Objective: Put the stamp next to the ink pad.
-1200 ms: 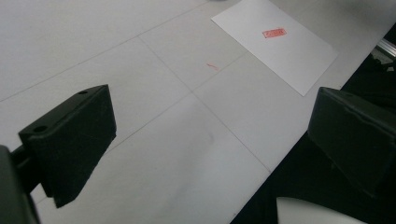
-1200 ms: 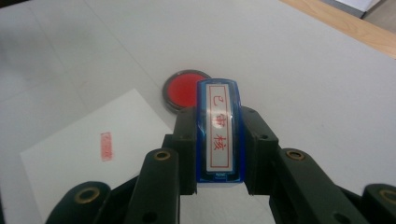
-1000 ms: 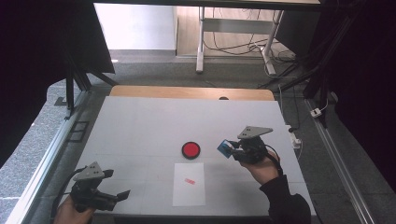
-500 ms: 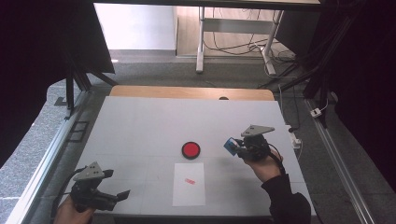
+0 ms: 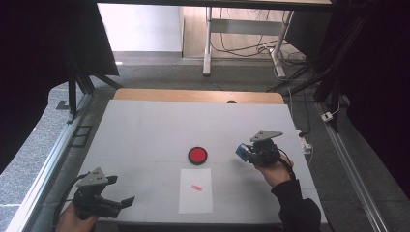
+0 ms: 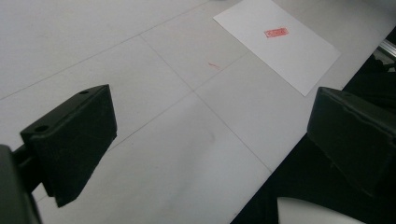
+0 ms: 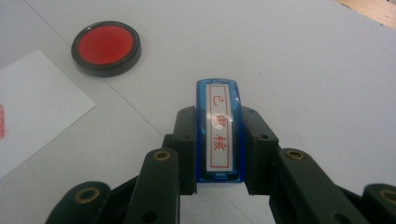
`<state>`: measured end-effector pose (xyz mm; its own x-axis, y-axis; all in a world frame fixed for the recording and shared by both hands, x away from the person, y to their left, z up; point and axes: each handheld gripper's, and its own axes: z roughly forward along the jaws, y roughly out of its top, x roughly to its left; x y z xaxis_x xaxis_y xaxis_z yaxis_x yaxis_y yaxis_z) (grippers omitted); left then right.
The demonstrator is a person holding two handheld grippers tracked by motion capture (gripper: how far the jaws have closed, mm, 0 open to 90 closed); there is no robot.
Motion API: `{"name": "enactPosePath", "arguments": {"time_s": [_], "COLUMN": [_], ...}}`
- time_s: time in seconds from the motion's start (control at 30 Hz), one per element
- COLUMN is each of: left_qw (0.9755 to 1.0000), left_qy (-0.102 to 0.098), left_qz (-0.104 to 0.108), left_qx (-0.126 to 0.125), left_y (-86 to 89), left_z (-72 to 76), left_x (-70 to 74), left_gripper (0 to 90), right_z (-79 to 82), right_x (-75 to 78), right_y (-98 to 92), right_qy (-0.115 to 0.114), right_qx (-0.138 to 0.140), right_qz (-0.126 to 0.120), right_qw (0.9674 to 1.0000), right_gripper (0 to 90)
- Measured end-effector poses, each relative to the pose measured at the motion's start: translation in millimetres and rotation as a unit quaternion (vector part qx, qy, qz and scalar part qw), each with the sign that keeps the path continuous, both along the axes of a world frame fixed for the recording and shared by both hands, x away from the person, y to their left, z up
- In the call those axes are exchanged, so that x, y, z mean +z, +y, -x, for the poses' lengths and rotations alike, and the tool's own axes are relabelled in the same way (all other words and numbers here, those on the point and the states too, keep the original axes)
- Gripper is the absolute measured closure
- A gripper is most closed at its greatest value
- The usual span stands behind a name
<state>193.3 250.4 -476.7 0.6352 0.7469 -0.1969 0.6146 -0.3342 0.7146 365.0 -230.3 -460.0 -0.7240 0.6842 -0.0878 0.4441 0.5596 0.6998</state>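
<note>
At 3 o'clock from the ink pad (image 5: 197, 155), above the table (image 5: 145, 125), the right gripper (image 5: 247, 152) clamps a stamp (image 7: 220, 133) by its two long sides. It looks like a light, stiff plastic block, probably smooth enough to slip, so those flat flanks seem the sound hold. Its body is clear blue, with a white label bearing red characters. At 6 o'clock from the pad lies the paper (image 5: 195, 190). The left gripper (image 5: 126, 201) hangs spread and empty at 8 o'clock.

blue stamp (image 7: 220, 135), red ink pad (image 7: 106, 45), white paper (image 5: 195, 190)
</note>
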Motion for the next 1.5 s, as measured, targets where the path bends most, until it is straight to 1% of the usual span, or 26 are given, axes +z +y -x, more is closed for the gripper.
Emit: {"name": "enactPosePath", "arguments": {"time_s": [0.23,0.33,0.37,0.43,0.47,0.53,0.57,0.73,0.93,1.13,1.27,1.33,1.5], "left_qw": [1.0,1.0,1.0,1.0,1.0,1.0,1.0,1.0,1.0,1.0,1.0,1.0,1.0], "left_qy": [0.001,0.001,0.001,0.001,0.001,0.001,0.001,0.001,0.001,0.001,0.002,0.002,0.002], "left_qz": [0.0,0.0,0.0,0.0,0.0,0.0,0.0,-0.001,0.0,0.0,0.002,0.002,0.002], "left_qx": [0.002,0.002,0.002,0.002,0.001,0.001,0.002,0.001,0.001,0.001,0.002,0.002,0.002], "left_y": [0.0,0.1,0.1,0.0,0.0,0.0,0.0,-0.1,0.0,0.1,0.5,0.6,0.7], "left_z": [-0.3,-0.3,-0.4,-0.4,-0.4,-0.4,-0.4,-0.5,-0.5,-0.4,-0.3,-0.3,-0.2], "left_x": [-0.2,-0.2,-0.3,-0.3,-0.3,-0.3,-0.3,-0.3,-0.3,-0.3,-0.2,-0.2,-0.1], "left_gripper": [2.0,2.1,2.1,2.1,2.1,2.1,2.1,2.2,2.2,2.2,2.1,2.1,2.1], "right_z": [-4.5,-6.5,-6.5,-7.4,-7.3,-8.6,-8.6,-10.7,-11.2,-10.4,-8.7,-7.6,-3.6], "right_x": [-9.5,-13.5,-14.9,-17.2,-18.2,-20.5,-21.6,-26.3,-26.4,-22.3,-19.7,-17.7,-13.0], "right_y": [0.0,0.2,0.8,0.7,1.0,0.7,1.1,0.7,-0.8,-2.1,-1.8,-1.6,-1.5], "right_qy": [0.003,0.01,0.013,0.014,0.019,0.018,0.023,0.033,0.032,0.028,0.03,0.027,0.028], "right_qx": [0.002,0.004,0.002,0.004,0.002,0.005,0.002,0.001,-0.003,-0.009,-0.011,-0.013,-0.012], "right_qz": [0.014,0.02,0.018,0.023,0.022,0.026,0.025,0.036,0.028,0.012,0.005,0.0,-0.017], "right_qw": [0.9999,0.9997,0.9998,0.9996,0.9996,0.9995,0.9994,0.9988,0.9991,0.9995,0.9995,0.9996,0.9994], "right_gripper": [70.3,70.3,70.3,70.3,70.2,70.2,70.2,69.9,66.7,61.8,57.7,55.0,48.5]}}
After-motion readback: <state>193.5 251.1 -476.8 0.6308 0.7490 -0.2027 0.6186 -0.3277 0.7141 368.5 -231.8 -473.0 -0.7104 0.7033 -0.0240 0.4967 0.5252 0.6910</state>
